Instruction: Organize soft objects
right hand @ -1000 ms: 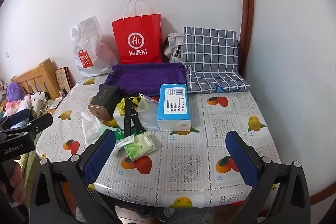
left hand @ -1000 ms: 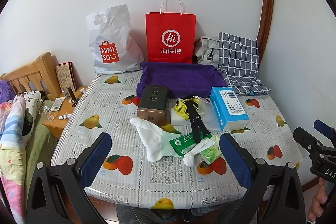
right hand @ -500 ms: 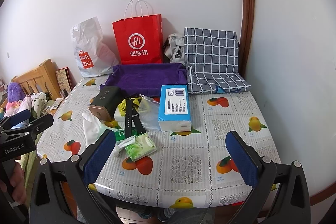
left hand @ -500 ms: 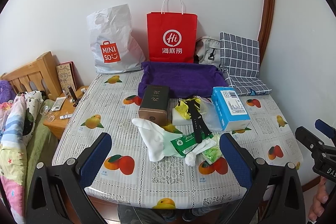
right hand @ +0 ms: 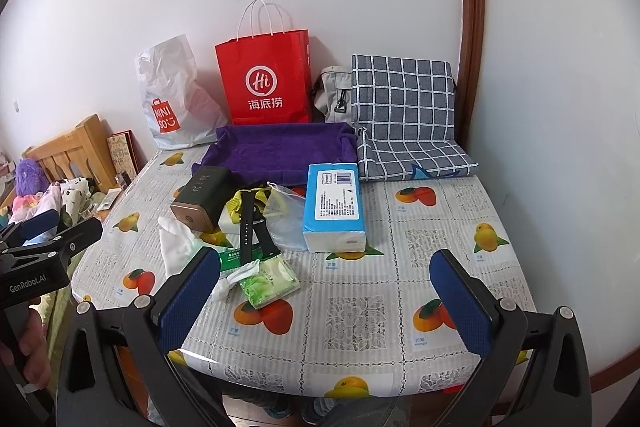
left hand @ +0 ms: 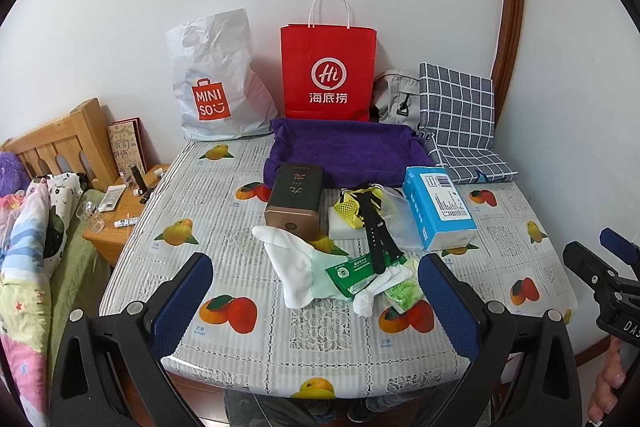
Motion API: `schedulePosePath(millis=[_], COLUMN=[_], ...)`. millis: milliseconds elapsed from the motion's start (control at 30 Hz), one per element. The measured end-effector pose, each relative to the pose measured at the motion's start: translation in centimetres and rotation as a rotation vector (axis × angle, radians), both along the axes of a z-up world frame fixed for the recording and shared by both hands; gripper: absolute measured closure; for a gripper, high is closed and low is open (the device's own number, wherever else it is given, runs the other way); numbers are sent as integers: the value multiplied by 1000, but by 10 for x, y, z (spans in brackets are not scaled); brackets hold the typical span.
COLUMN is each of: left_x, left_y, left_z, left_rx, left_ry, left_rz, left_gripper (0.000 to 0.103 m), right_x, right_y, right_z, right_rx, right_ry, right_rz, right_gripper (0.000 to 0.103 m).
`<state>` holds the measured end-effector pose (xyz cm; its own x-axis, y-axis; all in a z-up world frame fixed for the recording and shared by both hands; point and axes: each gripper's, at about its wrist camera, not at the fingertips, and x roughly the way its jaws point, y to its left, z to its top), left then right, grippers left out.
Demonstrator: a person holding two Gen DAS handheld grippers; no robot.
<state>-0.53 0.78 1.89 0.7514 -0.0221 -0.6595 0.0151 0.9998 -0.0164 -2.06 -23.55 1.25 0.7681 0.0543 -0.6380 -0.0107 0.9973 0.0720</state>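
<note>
On the fruit-print table lie a white glove (left hand: 292,267) (right hand: 176,247), a green wipes pack (left hand: 402,293) (right hand: 269,283), a blue tissue pack (left hand: 438,213) (right hand: 334,211) and a yellow mesh pouch (left hand: 349,209) under a black watch strap (left hand: 376,239) (right hand: 250,227). A purple cloth tray (left hand: 344,151) (right hand: 280,151) sits behind them. My left gripper (left hand: 316,301) is open, held back at the table's near edge. My right gripper (right hand: 326,301) is open too, low over the front right of the table. Both hold nothing.
A dark box (left hand: 296,201), a red paper bag (left hand: 328,71), a white plastic bag (left hand: 218,79), a grey bag (left hand: 396,99) and a checked cushion (left hand: 460,115) stand around the back. A wooden bedside stand (left hand: 116,211) and bedding are at left.
Both grippers have drifted very slightly; the scene sits a touch lower in both views. Nothing on the table has moved.
</note>
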Motion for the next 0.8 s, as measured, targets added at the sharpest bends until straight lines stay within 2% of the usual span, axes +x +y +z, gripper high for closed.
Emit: schedulePosePath(millis=[800], left_x=[2], left_y=[0], left_z=[3], left_rx=[-11], left_ry=[-12], left_rz=[-8], left_gripper=[0], right_x=[-4], right_y=[2], right_z=[6], right_rx=[4], right_ry=[-22], right_rz=[16], right_gripper=[0])
